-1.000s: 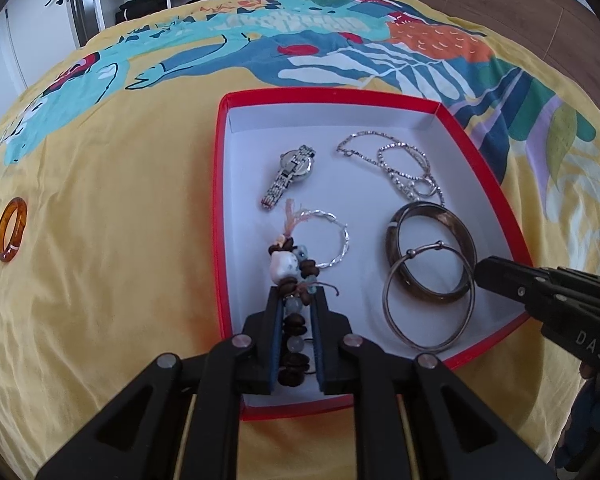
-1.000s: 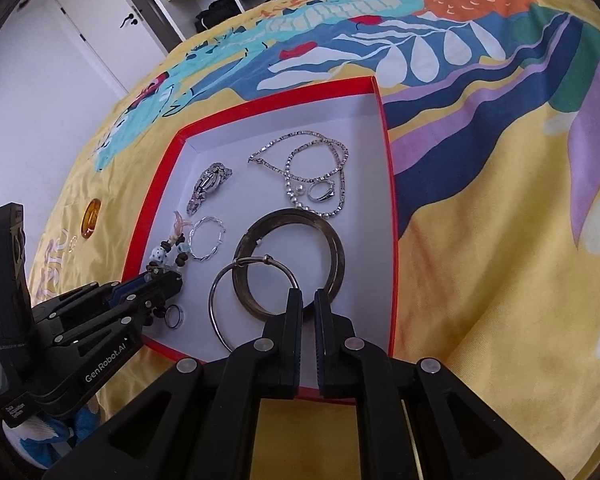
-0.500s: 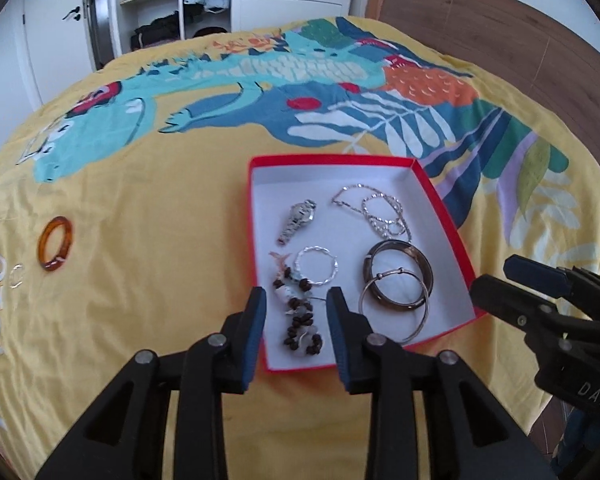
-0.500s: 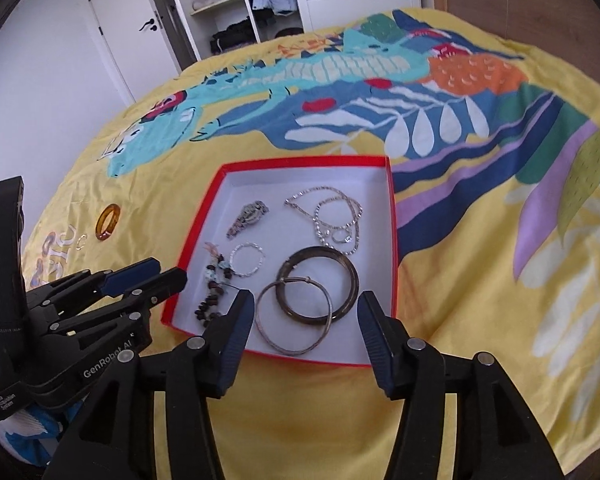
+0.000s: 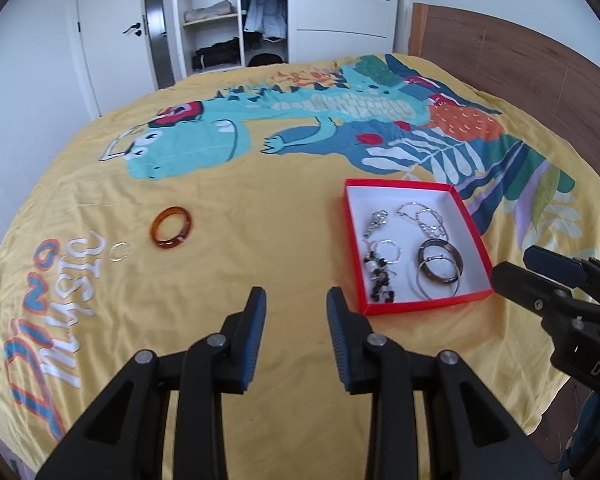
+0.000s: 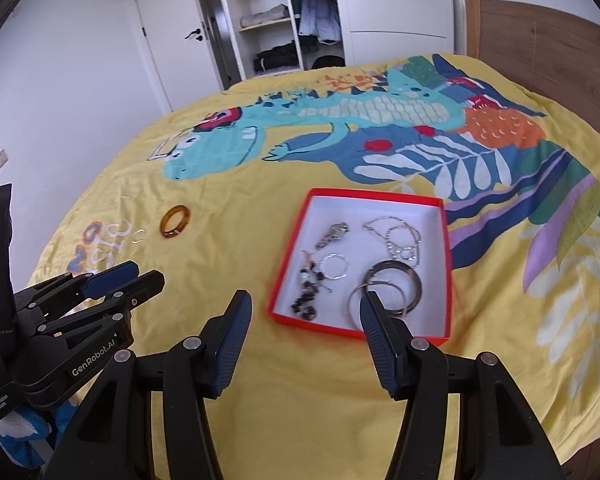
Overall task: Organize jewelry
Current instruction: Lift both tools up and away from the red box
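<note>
We hold our left gripper (image 5: pixel 296 300) and right gripper (image 6: pixel 304 304) level above the bedspread (image 5: pixel 260 208), both spread and empty, the jewelry-filled red box (image 5: pixel 476 236) at two o'clock of the left.

Both wrist cameras look down across the bed (image 5: pixel 260 208) from its near edge, sharing the red box (image 5: pixel 476 236) (image 6: pixel 288 260).

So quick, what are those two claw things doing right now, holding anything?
Left gripper: fingers open, holding nothing.
Right gripper: fingers open wide, holding nothing.
</note>
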Tool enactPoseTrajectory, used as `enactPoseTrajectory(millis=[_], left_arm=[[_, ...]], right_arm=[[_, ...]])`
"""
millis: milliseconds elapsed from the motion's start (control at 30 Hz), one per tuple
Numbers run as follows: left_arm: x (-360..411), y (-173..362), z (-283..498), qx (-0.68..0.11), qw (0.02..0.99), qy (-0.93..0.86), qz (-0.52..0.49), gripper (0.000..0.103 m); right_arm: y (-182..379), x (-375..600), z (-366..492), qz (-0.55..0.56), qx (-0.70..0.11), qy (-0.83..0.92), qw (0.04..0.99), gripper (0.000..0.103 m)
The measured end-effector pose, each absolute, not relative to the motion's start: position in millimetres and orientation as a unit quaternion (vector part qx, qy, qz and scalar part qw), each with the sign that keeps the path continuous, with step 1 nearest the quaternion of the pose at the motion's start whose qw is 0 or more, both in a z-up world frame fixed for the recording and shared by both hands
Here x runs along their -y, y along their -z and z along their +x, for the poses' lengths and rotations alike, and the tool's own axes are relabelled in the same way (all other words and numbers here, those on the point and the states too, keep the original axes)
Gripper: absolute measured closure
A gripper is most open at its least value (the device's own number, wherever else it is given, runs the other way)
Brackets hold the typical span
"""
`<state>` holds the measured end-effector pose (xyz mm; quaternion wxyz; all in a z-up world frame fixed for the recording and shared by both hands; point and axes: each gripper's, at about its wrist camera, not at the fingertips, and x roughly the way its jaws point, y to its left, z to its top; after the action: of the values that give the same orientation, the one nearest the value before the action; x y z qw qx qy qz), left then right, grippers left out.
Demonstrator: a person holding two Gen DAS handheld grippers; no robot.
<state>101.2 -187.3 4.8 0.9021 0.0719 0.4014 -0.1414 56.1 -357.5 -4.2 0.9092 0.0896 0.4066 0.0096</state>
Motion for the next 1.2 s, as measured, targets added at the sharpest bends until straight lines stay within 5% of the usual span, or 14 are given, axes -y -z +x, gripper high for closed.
enactPoseTrajectory(millis=[367, 1200], left_arm=[[117, -26, 67, -0.382, 0.918, 0.093, 0.053, 0.065], [1, -10, 52, -0.385, 0.923, 0.015, 0.005, 0.064]], right_arm=[[-15, 295, 29, 0.076, -0.399, -0.033, 0.913, 0.043], [-35, 222, 12, 0.037, -0.388, -0.074, 0.918, 0.043]])
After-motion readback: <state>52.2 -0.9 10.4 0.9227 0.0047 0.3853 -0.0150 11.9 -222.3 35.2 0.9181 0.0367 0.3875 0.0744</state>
